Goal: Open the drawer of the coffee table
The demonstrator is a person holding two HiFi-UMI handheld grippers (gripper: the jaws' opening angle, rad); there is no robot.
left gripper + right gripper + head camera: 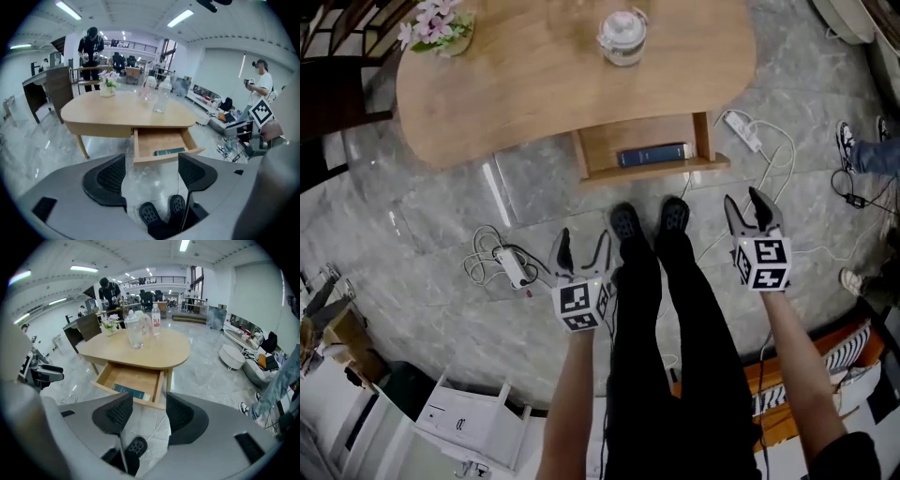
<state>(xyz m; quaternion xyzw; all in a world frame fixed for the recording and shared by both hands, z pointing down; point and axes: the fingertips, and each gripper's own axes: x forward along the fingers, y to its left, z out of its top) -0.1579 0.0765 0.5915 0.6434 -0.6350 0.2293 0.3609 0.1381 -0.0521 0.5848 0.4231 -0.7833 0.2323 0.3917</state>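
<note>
Black trousers (675, 356), black shoes (626, 223); grey left tongs (584, 246), right tongs (745, 204), marker cubes (581, 305).

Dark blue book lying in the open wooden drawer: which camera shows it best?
The head view: it looks down into the wooden drawer, so the dark blue book shows whole, from above. The left gripper view shows it only as a thin strip; the right gripper view shows it small and foreshortened.

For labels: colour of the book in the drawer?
The book is dark blue, clearest in the head view.
</note>
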